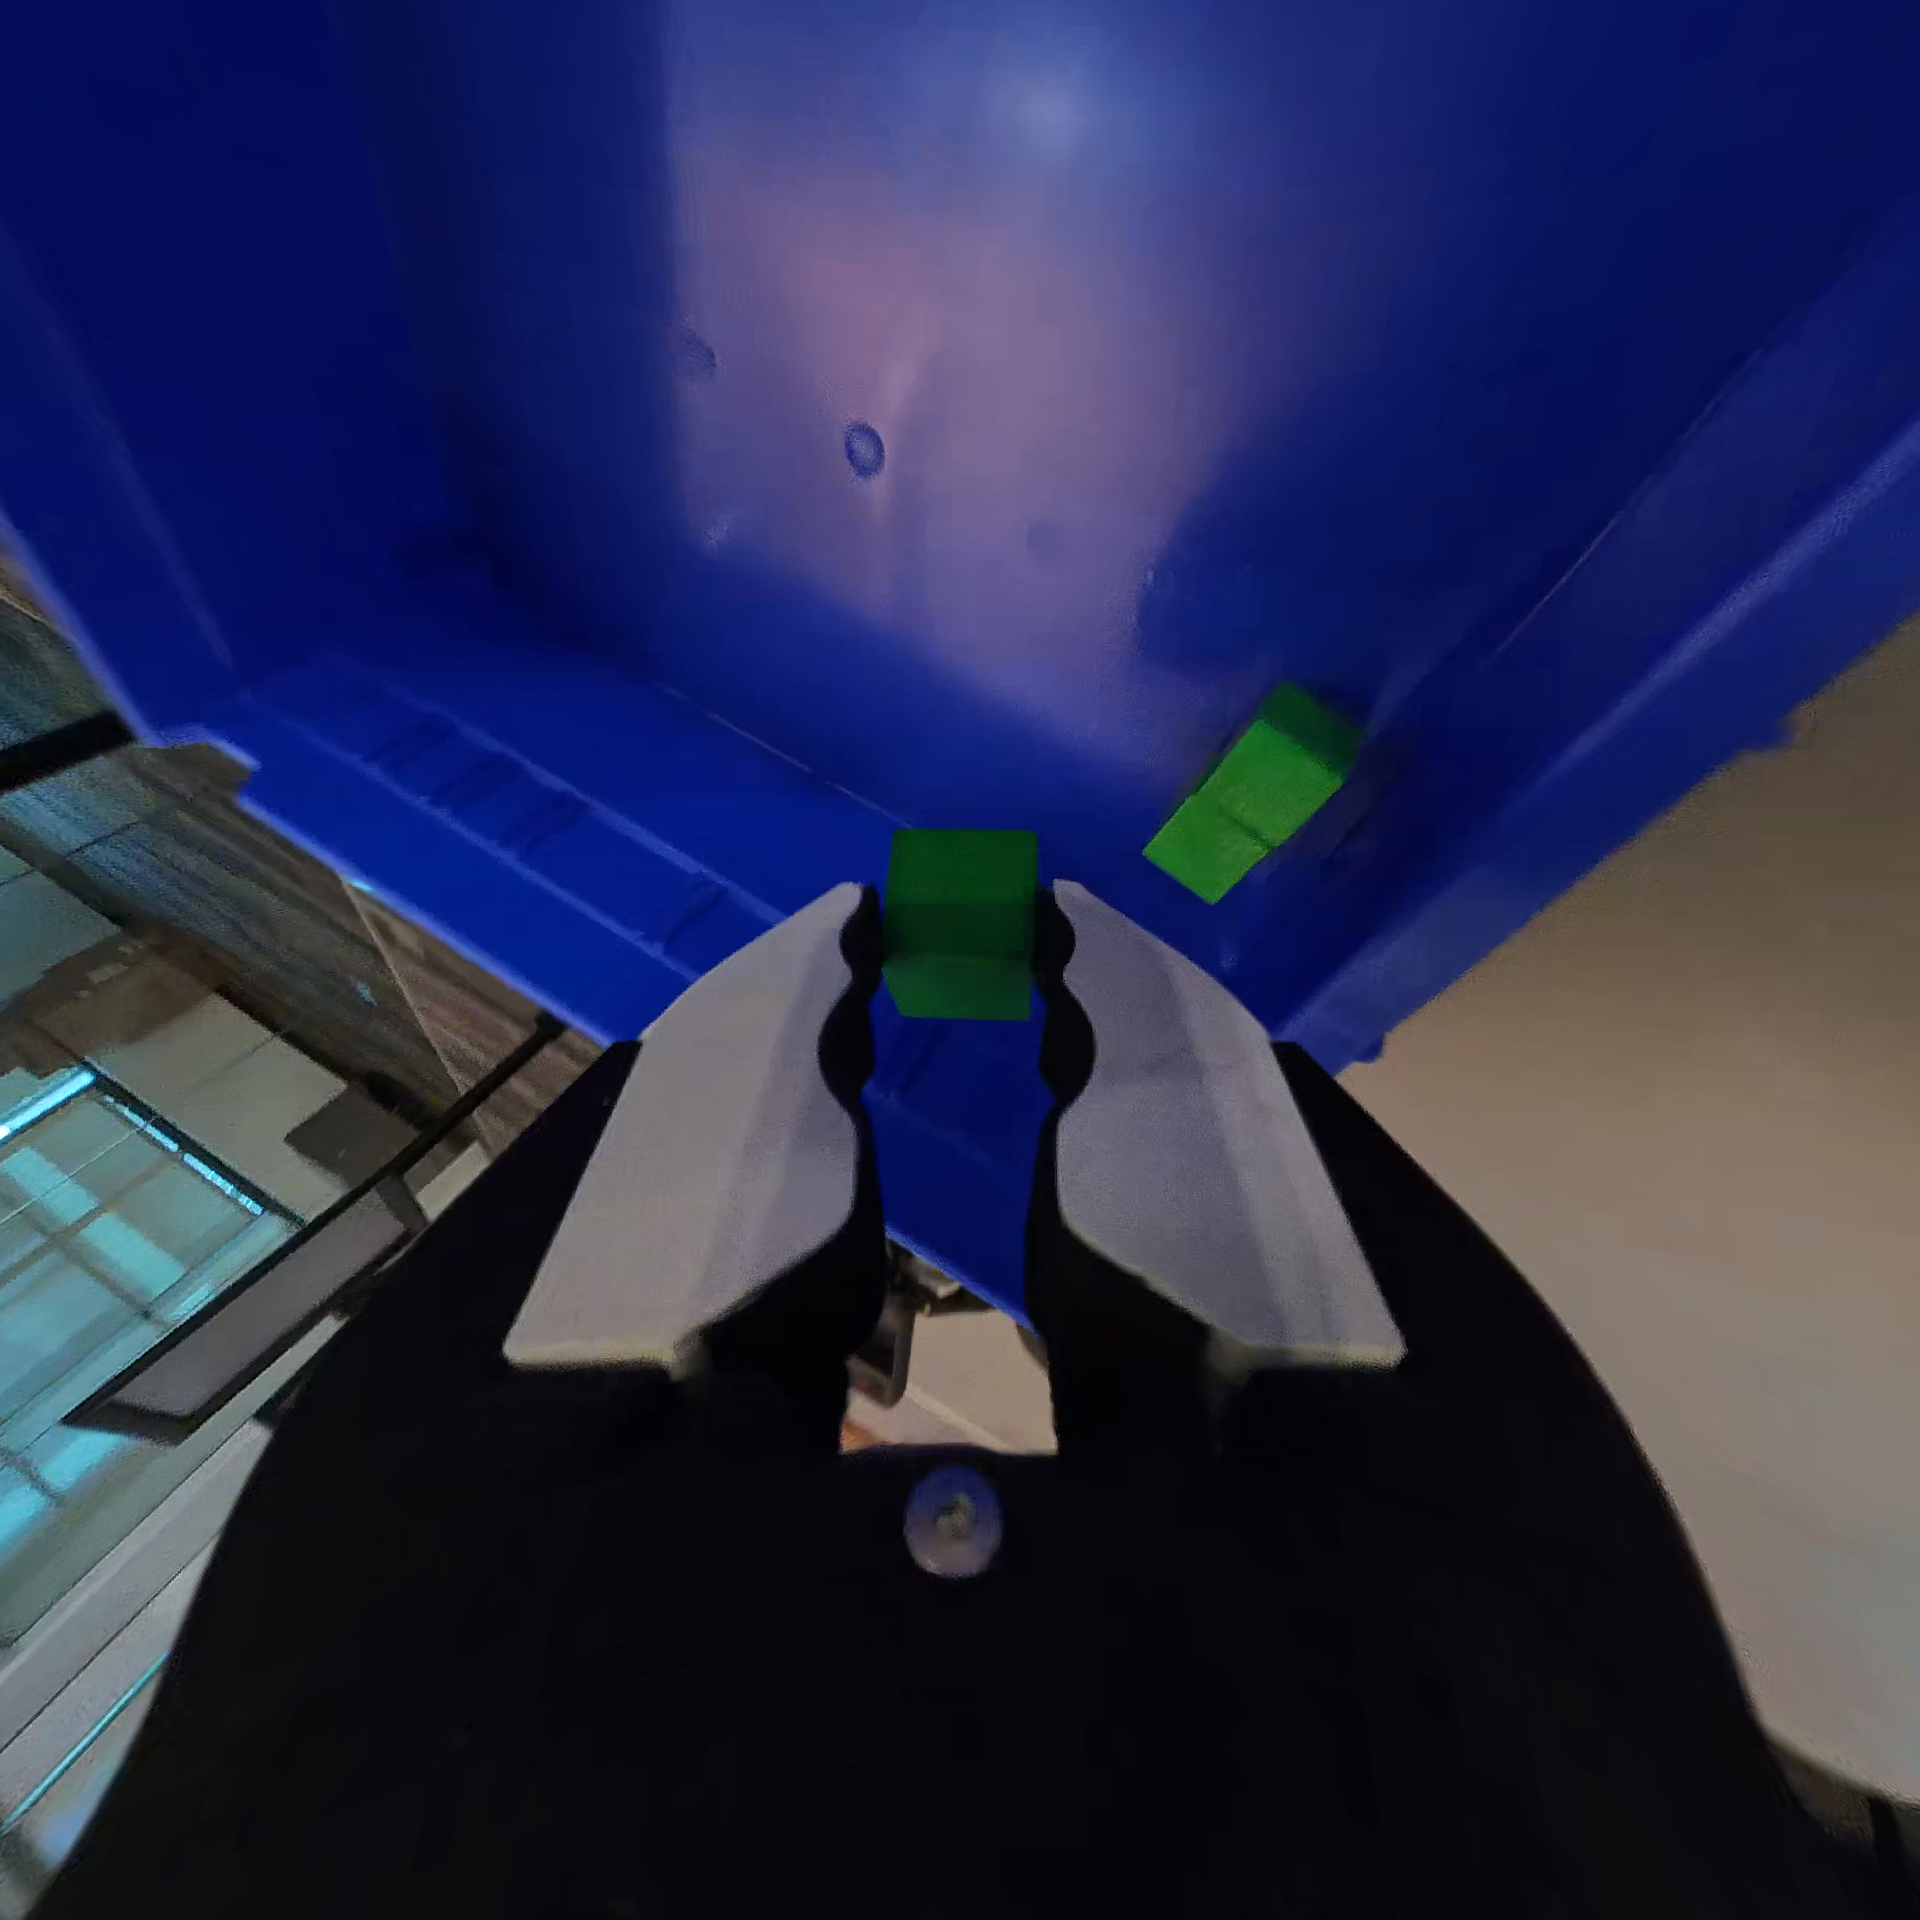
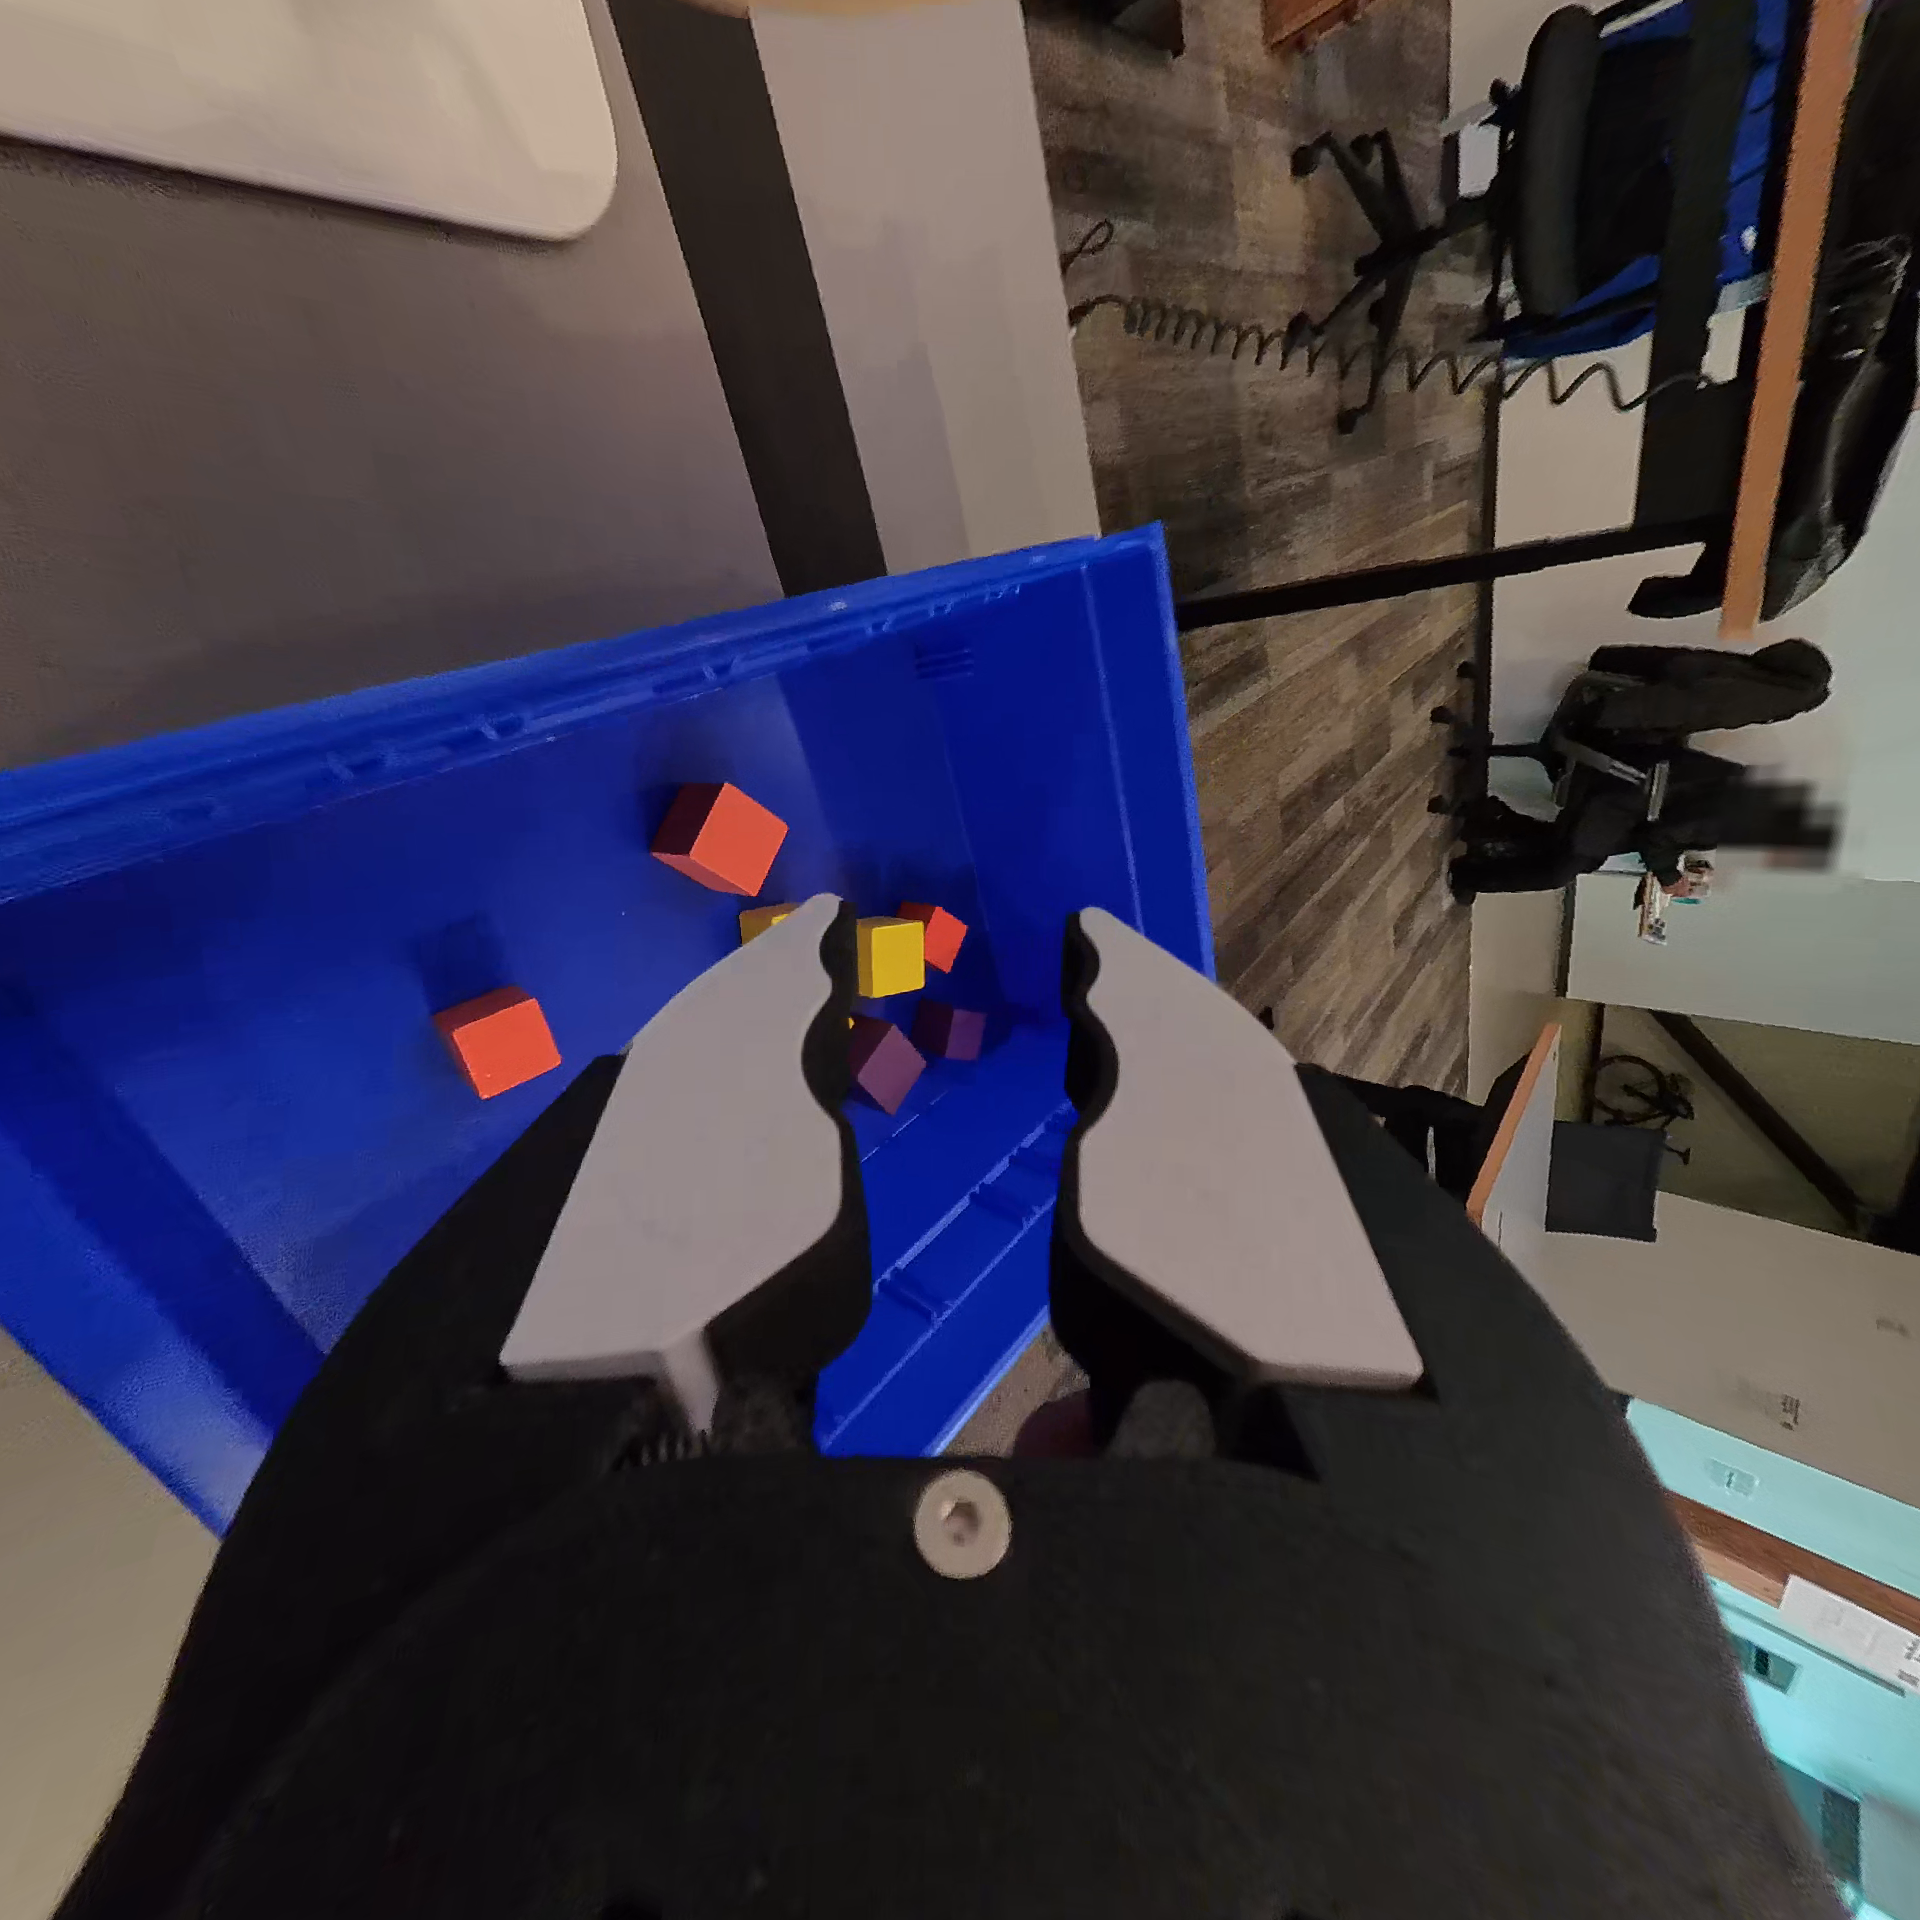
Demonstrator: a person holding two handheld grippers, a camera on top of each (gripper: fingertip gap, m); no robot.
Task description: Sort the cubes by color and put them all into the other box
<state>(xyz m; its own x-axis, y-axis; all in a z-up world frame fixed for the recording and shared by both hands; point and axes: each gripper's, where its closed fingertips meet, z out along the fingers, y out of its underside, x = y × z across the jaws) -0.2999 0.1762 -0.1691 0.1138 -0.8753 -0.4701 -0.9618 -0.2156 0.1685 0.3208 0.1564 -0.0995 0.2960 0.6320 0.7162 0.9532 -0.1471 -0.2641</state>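
My left gripper [image 1: 958, 920] is shut on a green cube [image 1: 961, 904] and holds it over the near wall of a blue box [image 1: 623, 468]. Two green cubes [image 1: 1252, 795] lie side by side against that box's right wall. My right gripper [image 2: 951, 925] is open and empty above a second blue box [image 2: 260, 987]. In that box lie three orange-red cubes [image 2: 722, 836] [image 2: 499, 1039] [image 2: 935, 933], a yellow cube [image 2: 890, 956], a second yellow one [image 2: 764, 920] partly hidden behind my left finger, and two purple cubes [image 2: 883, 1060] [image 2: 951, 1029].
Both boxes rest on a light tabletop [image 1: 1662, 1143]. A black table leg [image 2: 748, 312] and wood-pattern floor [image 2: 1247, 416] lie beyond the second box. A coiled cable [image 2: 1299, 343], office chairs [image 2: 1538, 187], desks and a seated person [image 2: 1662, 790] are farther off. Across from one pair of fingers to the other is roughly 65 cm.
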